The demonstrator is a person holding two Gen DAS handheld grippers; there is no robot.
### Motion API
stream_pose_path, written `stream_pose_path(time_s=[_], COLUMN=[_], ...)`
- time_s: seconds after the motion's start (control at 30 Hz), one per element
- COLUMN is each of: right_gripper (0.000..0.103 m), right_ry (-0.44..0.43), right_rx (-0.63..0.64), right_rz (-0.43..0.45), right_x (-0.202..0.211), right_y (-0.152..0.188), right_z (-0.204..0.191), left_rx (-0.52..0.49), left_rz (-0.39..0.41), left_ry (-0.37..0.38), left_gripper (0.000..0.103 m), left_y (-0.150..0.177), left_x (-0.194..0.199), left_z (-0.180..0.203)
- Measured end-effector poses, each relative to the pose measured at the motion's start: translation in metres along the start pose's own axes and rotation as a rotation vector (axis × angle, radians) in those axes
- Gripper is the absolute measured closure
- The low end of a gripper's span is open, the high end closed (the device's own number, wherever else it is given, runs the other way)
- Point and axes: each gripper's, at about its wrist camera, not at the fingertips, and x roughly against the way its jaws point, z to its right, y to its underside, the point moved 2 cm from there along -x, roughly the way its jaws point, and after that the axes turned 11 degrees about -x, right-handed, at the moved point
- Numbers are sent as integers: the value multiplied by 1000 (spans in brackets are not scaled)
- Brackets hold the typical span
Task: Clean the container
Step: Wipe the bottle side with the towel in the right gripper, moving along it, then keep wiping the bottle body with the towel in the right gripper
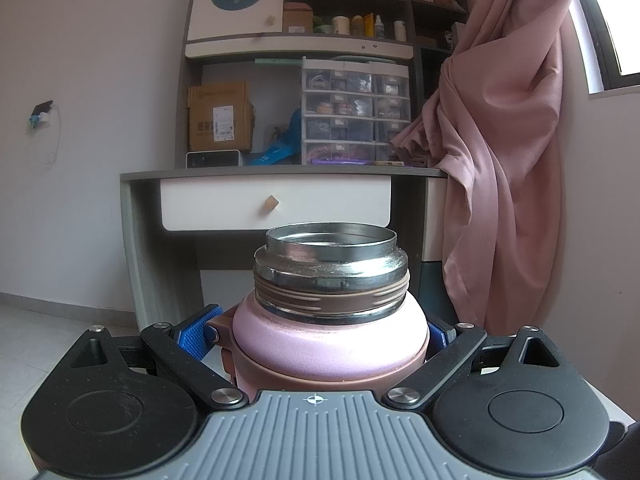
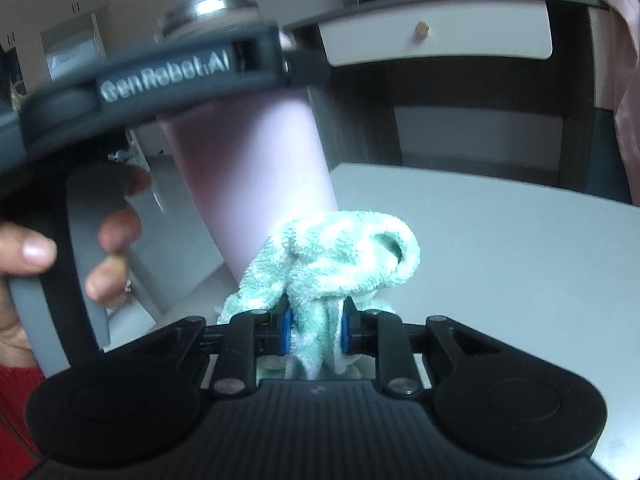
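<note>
The pink container [image 1: 332,336] sat upright between my left gripper's [image 1: 320,334] blue pads [image 1: 200,336], held just below its shoulder, with its lid off and the steel mouth [image 1: 331,240] open to the room. A brown threaded collar [image 1: 332,300] ringed the neck under the metal lip, and a brown hinge piece [image 1: 222,334] stuck out on the side next to one pad. From my right wrist camera I saw the same container [image 2: 256,160] as a tall pale-pink body standing at the near edge of the white table [image 2: 500,260], though it was blurred there. The left gripper was clamped on it: its grey body [image 2: 152,76] crossed the upper part of the bottle, and my left hand [image 2: 24,264] was wrapped around the handle.

My right gripper [image 2: 316,330] was pinching a mint-green terry cloth [image 2: 332,256]. The cloth was bunched up between the pads, with a rolled fold bulging above them and a tail hanging down behind. It sat just beside the lower part of the container; I could not tell whether cloth and bottle were touching.

Beyond the table stood a desk [image 1: 280,174] with a white drawer [image 1: 276,202], a cardboard box [image 1: 220,118] and a clear plastic drawer unit [image 1: 356,112] on its top. A pink curtain [image 1: 512,140] hung knotted by the window.
</note>
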Motion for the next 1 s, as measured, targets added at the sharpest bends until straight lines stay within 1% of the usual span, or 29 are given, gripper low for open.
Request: stream_pose_path(time_s=[0.27, 0.4, 0.73, 0.93, 1.0], right_gripper=[81, 81, 81, 81, 81], right_ry=[6, 1, -64, -115, -121], right_rx=[14, 20, 34, 44, 34], right_rz=[-9, 12, 139, 253, 258], right_x=[-1, 3, 29, 57, 57], right_y=[1, -1, -10, -18, -20], right_z=[-2, -6, -20, -29, -26], left_rx=[0, 0, 7, -1, 0], left_rz=[-1, -1, -1, 0, 0], left_ry=[2, 3, 8, 7, 6], left_gripper=[7, 7, 7, 7, 7], left_y=[-1, -1, -2, -2, -2], left_x=[1, 1, 1, 0, -1], left_z=[0, 1, 1, 3, 3])
